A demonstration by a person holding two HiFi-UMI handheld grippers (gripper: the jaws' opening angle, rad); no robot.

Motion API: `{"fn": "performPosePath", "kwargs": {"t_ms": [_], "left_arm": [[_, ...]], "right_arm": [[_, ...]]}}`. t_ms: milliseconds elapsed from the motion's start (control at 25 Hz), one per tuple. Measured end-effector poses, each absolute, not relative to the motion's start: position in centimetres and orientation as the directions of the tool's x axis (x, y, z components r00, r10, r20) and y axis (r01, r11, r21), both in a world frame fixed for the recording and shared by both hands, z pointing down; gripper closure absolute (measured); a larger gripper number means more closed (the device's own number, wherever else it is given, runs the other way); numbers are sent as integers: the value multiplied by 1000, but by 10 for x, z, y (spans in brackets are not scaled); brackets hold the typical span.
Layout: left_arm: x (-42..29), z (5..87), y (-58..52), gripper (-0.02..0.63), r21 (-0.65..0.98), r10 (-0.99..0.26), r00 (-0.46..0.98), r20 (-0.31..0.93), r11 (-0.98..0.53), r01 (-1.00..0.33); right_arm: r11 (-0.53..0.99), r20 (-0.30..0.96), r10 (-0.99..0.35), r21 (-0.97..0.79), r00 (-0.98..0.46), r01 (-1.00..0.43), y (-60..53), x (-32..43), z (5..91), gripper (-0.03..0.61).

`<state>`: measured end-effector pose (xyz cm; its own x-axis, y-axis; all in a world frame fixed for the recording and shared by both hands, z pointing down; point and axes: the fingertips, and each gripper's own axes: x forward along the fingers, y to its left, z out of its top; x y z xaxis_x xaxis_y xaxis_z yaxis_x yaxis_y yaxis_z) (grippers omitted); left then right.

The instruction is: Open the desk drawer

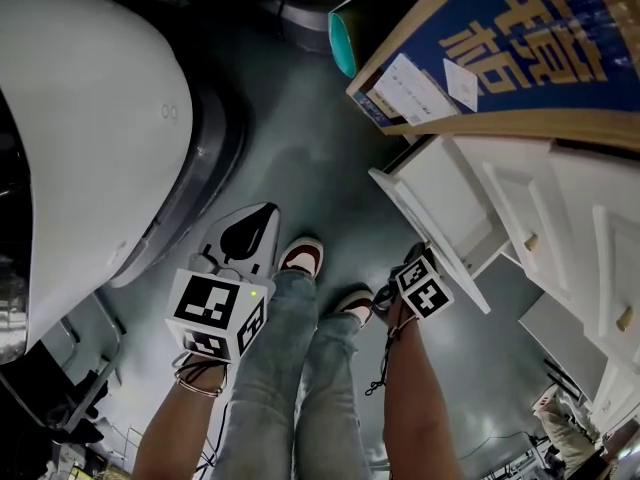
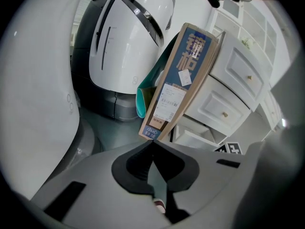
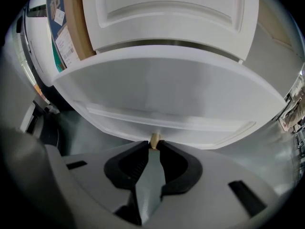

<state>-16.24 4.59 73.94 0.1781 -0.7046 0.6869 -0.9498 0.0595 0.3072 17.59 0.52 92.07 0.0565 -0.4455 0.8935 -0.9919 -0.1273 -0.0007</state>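
The right gripper (image 3: 154, 144) is closed on the small brass knob (image 3: 154, 140) of the drawer (image 3: 162, 99), its 2 dark pads pinching the knob at their tips. In the head view this right gripper (image 1: 412, 258) sits at the front edge of the drawer (image 1: 440, 208), which stands pulled well out of the white desk (image 1: 560, 228); what shows of its inside is plain white board. Above it in the right gripper view is 1 more white panelled drawer front (image 3: 167, 23), pushed in.

The left gripper (image 2: 152, 143) is closed with its tips touching and nothing between them. It hangs over the floor (image 1: 300, 148), away from the desk, just left of the person's jeans (image 1: 290, 368) and 2 shoes (image 1: 300, 256).

The floor is a smooth grey-green. A large rounded white machine (image 1: 90, 138) fills the left side. A flat cardboard box (image 1: 500, 48) with blue print and white labels leans against the desk's side, with a teal thing (image 1: 341, 43) just behind it
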Motion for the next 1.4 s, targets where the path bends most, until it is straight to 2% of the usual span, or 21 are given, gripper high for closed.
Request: {"fn": "performPosePath", "kwargs": {"t_ms": [520, 1400], "left_arm": [[-168, 726, 53, 595, 289, -710, 162, 685, 61, -955], [-146, 723, 59, 595, 276, -708, 155, 689, 59, -959]], "right_arm": [[-173, 913, -404, -12, 60, -985, 45, 165, 921, 497], [-156, 932, -363, -53, 7, -986, 111, 146, 922, 495]]}}
